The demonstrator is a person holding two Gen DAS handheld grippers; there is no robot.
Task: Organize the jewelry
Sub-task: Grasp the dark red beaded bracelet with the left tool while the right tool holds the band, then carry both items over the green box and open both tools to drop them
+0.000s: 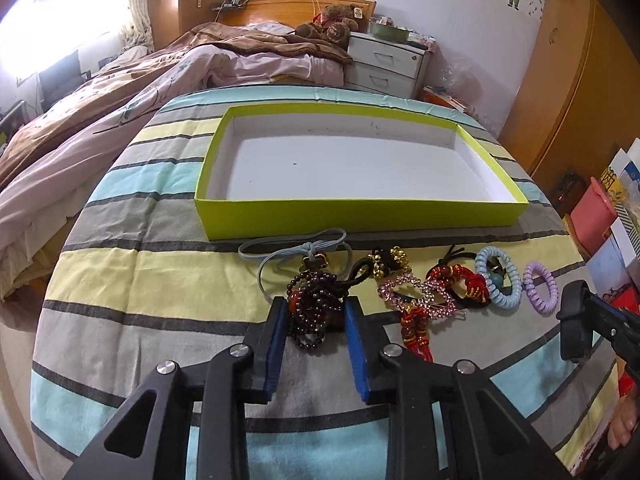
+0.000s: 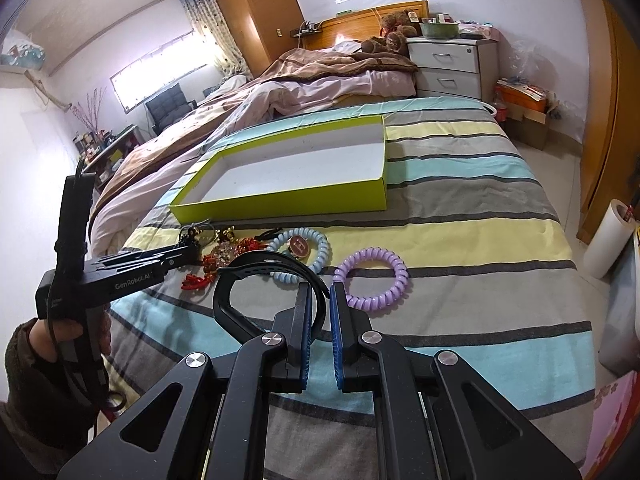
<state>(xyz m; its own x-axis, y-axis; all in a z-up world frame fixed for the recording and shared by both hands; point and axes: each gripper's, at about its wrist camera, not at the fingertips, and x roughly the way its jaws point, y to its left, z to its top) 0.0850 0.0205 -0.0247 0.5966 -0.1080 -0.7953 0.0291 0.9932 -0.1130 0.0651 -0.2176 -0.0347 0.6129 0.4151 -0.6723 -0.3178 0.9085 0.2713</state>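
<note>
A lime-green shallow box (image 1: pixel 352 212) with a white inside lies on the striped bedspread; it also shows in the right wrist view (image 2: pixel 280 202). In front of it lies a row of jewelry: a grey elastic band (image 1: pixel 292 246), a dark red bead bracelet (image 1: pixel 316 308), a pink rhinestone clip (image 1: pixel 416 292), red knotted cords (image 1: pixel 418 330), a blue coil tie (image 1: pixel 498 280) and a purple coil tie (image 1: pixel 541 286). My left gripper (image 1: pixel 316 312) has its jaws on both sides of the bead bracelet. My right gripper (image 2: pixel 320 296) is shut on a black strap (image 2: pixel 256 270).
An unmade bed with brown and pink covers (image 1: pixel 120 92) lies behind the striped spread. White drawers (image 1: pixel 388 64) stand at the back. A wooden wardrobe (image 1: pixel 572 92) is on the right. Boxes and bags (image 1: pixel 612 216) stand by the bed's right edge.
</note>
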